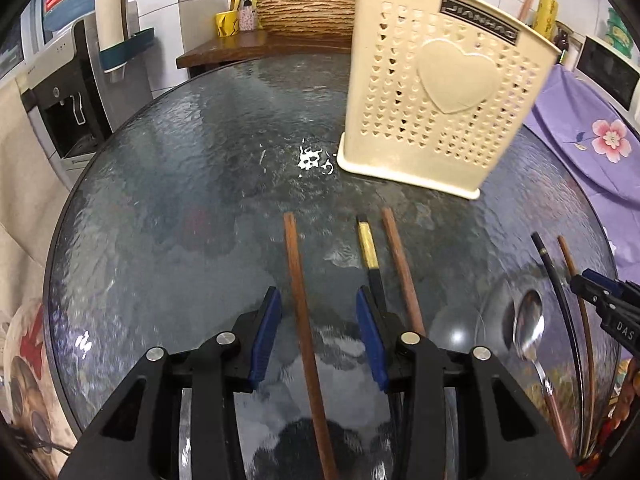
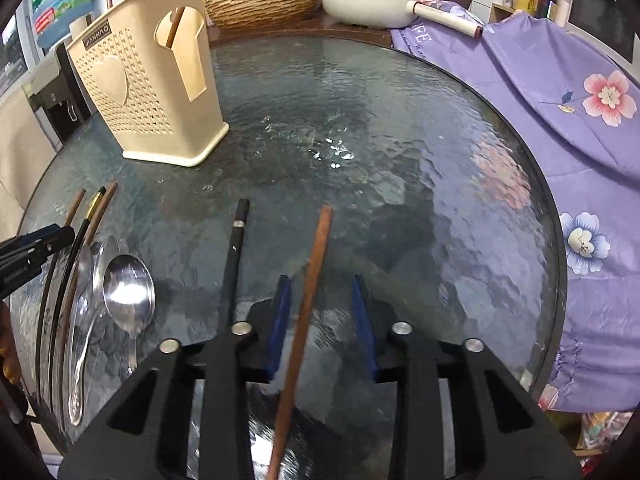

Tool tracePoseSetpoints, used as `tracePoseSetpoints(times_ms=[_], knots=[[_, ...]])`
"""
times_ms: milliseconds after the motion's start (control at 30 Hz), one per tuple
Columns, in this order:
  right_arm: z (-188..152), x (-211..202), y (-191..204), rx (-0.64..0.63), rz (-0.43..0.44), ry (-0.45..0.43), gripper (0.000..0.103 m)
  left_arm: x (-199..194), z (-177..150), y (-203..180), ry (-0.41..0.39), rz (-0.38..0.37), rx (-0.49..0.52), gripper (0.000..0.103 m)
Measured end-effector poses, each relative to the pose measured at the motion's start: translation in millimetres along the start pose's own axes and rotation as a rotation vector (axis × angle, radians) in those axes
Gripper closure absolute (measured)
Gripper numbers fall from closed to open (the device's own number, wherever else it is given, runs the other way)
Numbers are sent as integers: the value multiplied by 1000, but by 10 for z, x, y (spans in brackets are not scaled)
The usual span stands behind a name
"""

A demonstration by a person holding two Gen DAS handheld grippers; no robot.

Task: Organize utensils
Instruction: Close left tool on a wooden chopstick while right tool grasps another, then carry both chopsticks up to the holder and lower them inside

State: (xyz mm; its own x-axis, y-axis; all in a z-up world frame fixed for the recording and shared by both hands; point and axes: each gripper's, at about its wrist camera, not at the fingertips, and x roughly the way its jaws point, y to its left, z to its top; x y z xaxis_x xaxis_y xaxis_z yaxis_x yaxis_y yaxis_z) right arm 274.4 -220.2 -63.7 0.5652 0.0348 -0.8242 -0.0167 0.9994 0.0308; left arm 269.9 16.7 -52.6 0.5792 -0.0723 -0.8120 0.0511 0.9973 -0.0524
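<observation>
While each gripper straddles a wooden chopstick, neither has a grip: the left gripper has its blue pads apart with a brown chopstick running between them, clear of both pads, so it counts as open. The right gripper is the same, pads spread around another brown chopstick, gaps visible on both sides. Both point steeply down at the glass table, probably to line the jaws along each stick's length before pinching.

The rest lie loose on the glass: a black chopstick with a gold band and a brown one just right of the left gripper, a black chopstick left of the right gripper, and spoons between the two grippers.

The cream holder stands upright farther back, one stick already showing through its side slot. Judged: early in the task, most utensils still out; next step needs a firm closing on a thin stick lying flat, which may slip.
</observation>
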Motion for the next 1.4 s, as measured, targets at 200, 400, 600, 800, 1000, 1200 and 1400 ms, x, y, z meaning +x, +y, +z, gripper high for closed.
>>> tracePoseSetpoints(times_ms=[200,400,600,800,1000,1200,1400], knots=[[105,69,171,-34,-15,19,87,81,122,12,12,31,-7,84],[146,106,252,-67,-7,24,94,118,173,28,12,40,-14,96],[167,122,283,-101,-2,25,95,111,159,18,5,41,-18,96],[150,117,308,-121,-9,12,96,111,153,-3,1,43,-21,96],[152,99,268,-112,23,-5,96,117,162,-13,-4,37,-27,96],[268,-135,114,-72,115,-87,96,-15,212,20,-43,-3,-44,96],[418,-532,-128,9,310,-188,96,-424,323,47,-139,-81,-53,96]])
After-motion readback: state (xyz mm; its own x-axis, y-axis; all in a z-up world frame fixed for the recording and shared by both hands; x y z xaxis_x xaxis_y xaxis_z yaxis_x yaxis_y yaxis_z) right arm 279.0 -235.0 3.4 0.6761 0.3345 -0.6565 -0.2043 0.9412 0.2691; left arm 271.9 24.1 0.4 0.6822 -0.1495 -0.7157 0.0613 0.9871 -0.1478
